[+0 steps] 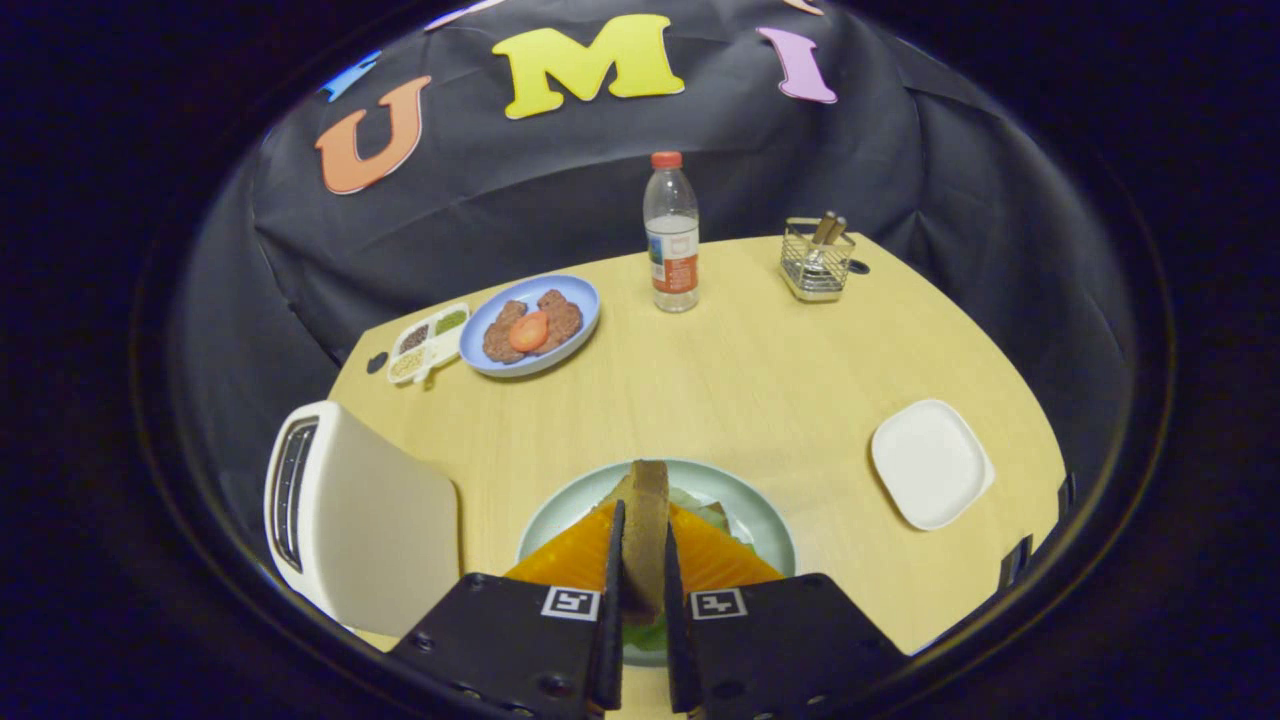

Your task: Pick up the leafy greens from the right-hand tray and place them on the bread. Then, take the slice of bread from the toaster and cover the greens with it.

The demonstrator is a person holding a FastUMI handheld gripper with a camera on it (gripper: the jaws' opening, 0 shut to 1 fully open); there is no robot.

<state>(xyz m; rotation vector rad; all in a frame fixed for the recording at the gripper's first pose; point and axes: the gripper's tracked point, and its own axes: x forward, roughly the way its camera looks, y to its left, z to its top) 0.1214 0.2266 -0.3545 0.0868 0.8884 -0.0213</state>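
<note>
Gripper [640,560] clamps bread slice [646,520] edge-on over plate [760,515] holding greens [700,508]; toaster [360,515] beside plate.

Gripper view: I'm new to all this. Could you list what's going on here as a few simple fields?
claw: shut on the bread slice, held on edge between its fingers
below the slice: round plate with an orange layer and leafy greens
toaster: white, beside that plate
right-hand tray: white, square
far side of table: blue plate of patties, seasoning dish, water bottle, wire basket
</note>
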